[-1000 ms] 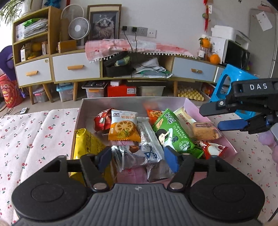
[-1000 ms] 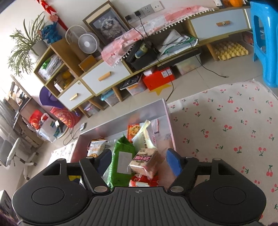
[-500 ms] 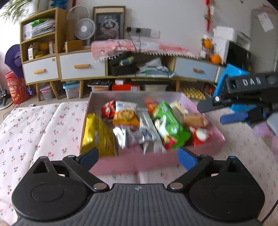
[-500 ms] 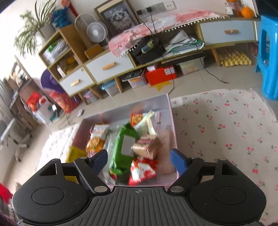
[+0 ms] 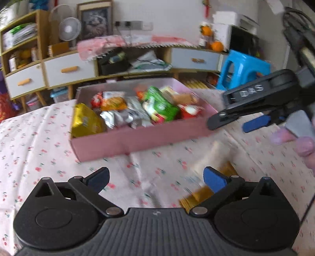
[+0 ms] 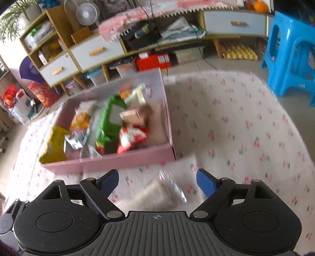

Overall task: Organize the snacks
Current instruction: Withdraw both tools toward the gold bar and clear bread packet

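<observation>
Beside one pink box [image 6: 110, 163], perhaps two packets [image 5: 206, 157].

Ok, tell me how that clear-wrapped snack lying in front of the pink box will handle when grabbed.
The clear-wrapped snack lies flat on the cloth, so probably light. Its shiny film looks slippery and crinkly. The pale blocks inside seem like biscuits, so likely fragile.

Pretty clearly someone's living room: long sideboard [image 6: 102, 51] with orange-handled drawers, framed cat picture [image 5: 95, 21], little desk fan [image 6: 86, 12], potted plant [image 6: 11, 17], blue plastic stool [image 6: 291, 53], cherry-print cloth [image 6: 236, 122].
</observation>
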`<state>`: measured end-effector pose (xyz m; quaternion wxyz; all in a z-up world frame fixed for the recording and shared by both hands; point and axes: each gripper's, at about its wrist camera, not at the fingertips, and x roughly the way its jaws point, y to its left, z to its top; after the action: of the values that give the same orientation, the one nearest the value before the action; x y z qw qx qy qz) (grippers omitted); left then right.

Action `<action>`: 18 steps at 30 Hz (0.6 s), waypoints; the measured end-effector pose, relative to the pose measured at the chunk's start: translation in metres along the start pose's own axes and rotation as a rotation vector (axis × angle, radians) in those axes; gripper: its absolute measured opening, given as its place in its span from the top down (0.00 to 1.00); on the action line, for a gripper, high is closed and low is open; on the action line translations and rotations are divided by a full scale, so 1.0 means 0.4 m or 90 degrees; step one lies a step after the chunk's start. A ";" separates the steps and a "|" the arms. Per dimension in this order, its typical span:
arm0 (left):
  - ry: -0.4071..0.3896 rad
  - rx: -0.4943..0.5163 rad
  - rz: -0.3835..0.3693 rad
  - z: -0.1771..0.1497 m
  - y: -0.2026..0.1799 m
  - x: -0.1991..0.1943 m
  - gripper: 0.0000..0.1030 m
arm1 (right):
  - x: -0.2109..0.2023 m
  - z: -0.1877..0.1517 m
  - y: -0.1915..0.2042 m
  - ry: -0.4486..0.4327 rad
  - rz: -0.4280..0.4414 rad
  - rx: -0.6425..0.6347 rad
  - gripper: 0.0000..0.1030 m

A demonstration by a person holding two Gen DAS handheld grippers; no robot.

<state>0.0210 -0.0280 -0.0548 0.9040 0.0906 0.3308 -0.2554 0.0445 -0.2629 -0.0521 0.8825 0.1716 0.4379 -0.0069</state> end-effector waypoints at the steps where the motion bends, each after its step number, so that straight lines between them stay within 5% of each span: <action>1: 0.005 0.013 -0.013 -0.005 -0.010 0.002 0.02 | 0.005 -0.006 -0.001 0.010 -0.003 0.000 0.15; 9: 0.029 0.114 -0.073 -0.043 -0.067 0.009 0.05 | 0.043 -0.029 -0.017 0.054 -0.004 0.033 0.15; 18: 0.038 0.129 -0.143 -0.061 -0.068 0.023 0.15 | 0.032 -0.028 -0.039 0.034 0.000 0.019 0.15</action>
<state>-0.0007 -0.0468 -0.0795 0.8457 0.1511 0.3384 -0.3841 0.0412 -0.2724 -0.0730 0.8679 0.1845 0.4612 -0.0090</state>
